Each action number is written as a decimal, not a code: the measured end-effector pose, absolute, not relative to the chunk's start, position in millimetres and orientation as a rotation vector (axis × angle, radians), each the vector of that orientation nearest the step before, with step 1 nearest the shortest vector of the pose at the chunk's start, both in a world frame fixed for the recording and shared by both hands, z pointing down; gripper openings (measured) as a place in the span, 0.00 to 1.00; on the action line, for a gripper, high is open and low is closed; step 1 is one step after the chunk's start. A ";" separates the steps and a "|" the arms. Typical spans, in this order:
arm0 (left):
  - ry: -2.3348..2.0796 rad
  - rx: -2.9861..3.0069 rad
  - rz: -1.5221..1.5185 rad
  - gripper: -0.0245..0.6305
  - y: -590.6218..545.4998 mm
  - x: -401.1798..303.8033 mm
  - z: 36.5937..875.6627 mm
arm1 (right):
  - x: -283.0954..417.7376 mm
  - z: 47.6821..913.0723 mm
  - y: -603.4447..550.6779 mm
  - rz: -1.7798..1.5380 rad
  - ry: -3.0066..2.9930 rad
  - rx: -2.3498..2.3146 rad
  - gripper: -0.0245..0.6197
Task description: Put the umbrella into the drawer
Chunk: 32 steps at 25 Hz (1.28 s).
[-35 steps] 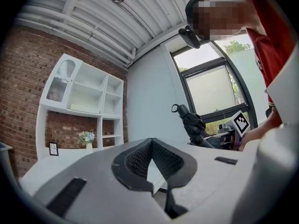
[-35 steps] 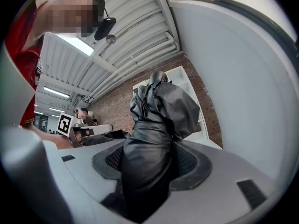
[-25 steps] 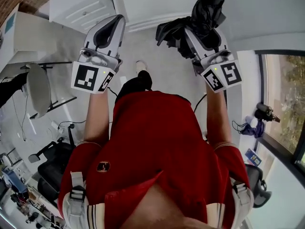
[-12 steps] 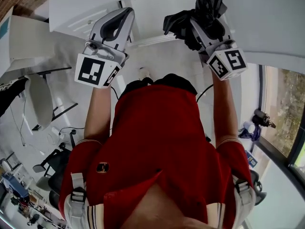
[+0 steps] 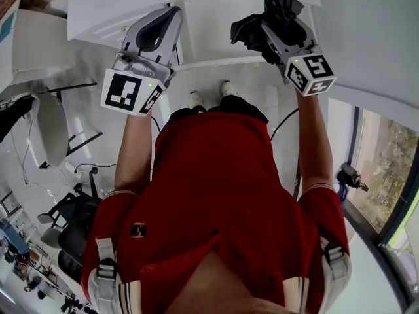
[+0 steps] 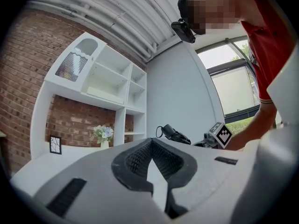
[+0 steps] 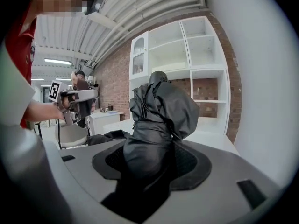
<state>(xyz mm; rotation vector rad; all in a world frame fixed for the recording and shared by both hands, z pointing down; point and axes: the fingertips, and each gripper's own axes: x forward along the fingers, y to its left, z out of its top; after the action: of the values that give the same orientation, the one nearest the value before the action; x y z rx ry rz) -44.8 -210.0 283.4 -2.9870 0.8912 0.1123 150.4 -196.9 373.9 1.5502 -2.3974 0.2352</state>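
Observation:
The black folded umbrella (image 5: 280,6) is clamped in my right gripper (image 5: 278,30), which is shut on its lower end; loose fabric hangs out to the left. In the right gripper view the umbrella (image 7: 159,108) rises upright from between the jaws of the right gripper (image 7: 149,160). My left gripper (image 5: 171,17) is held beside it at the left, shut with nothing in it; its pads meet at the tip (image 6: 152,143). Both are held over a white cabinet (image 5: 216,15). The left gripper view shows the umbrella (image 6: 175,134) from the side. No open drawer is clearly visible.
A tall white shelf unit (image 6: 110,80) stands against a brick wall, with a vase of flowers (image 6: 103,134) and a small framed picture (image 6: 55,144) on the counter. A pale chair (image 5: 52,126) and a black office chair (image 5: 72,224) stand at the left. A window (image 5: 393,169) is at the right.
Both grippers have moved forward over the white cabinet, the right one carrying the umbrella. The person has stepped closer; both shoes now show below the cabinet edge.

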 end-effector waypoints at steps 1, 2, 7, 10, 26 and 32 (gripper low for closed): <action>0.906 -2.985 0.104 0.04 -211.9 -41.8 284.4 | 154.1 380.4 -201.1 0.241 -2.391 1.522 0.41; 0.920 -2.983 0.095 0.04 -213.5 -38.5 285.1 | 157.8 386.9 -204.8 0.246 -2.383 1.493 0.41; 1.018 -2.959 0.072 0.04 -225.1 -27.3 286.4 | 170.8 422.0 -222.6 0.280 -2.346 1.337 0.41; 1.076 -2.945 0.059 0.04 -231.7 -21.1 290.5 | 175.7 445.3 -229.3 0.281 -2.319 1.230 0.41; 1.279 -2.895 -0.028 0.04 -246.6 -15.3 306.0 | 178.6 560.7 -233.5 0.232 -2.108 0.726 0.41; 1.320 -2.879 -0.050 0.04 -249.8 -18.2 308.5 | 185.2 596.9 -234.6 0.345 -2.021 0.672 0.41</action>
<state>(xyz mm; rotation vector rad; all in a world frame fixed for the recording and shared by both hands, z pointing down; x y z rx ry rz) -18.2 -249.8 308.5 -2.8788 1.3204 -0.0505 185.2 -234.6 596.9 0.6724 -2.0208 0.3450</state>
